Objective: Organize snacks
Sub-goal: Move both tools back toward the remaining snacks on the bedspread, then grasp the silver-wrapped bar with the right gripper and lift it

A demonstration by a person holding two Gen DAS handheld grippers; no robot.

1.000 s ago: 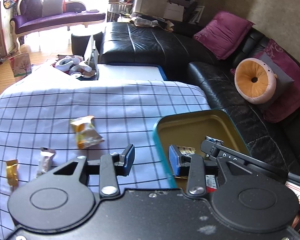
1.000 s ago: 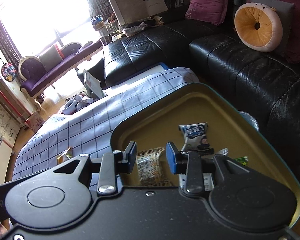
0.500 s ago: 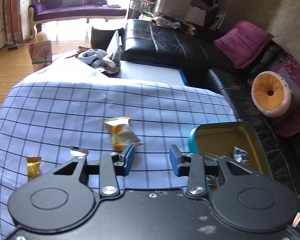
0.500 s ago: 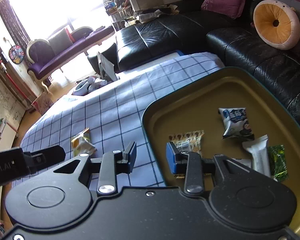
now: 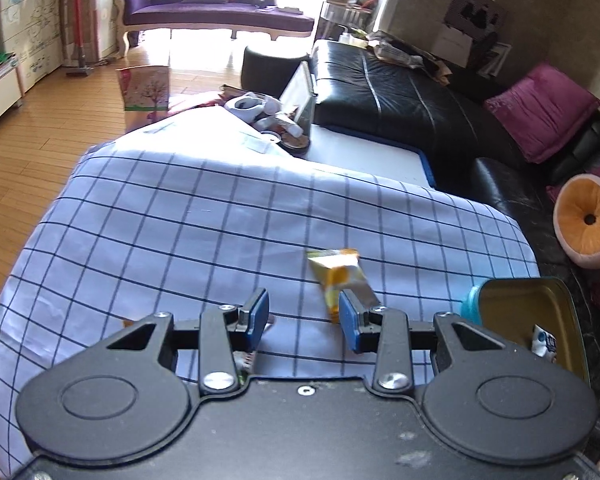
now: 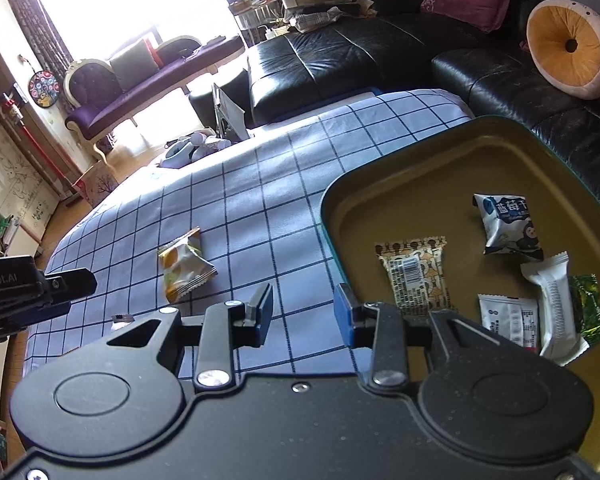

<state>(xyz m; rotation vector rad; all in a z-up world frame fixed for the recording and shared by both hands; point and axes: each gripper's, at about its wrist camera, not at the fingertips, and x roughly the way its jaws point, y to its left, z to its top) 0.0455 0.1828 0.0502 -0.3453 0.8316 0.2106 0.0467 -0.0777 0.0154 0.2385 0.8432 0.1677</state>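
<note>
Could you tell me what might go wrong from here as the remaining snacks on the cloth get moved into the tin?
1. The yellow snack packet lies flat on the loose checked cloth; closing fingers might pinch fabric and drag it.
2. The tin sits at the cloth's corner by the sofa, so a tug could shift it.
3. The left hand-held gripper is beside the packet, not centred on it, so it may slip away.
</note>
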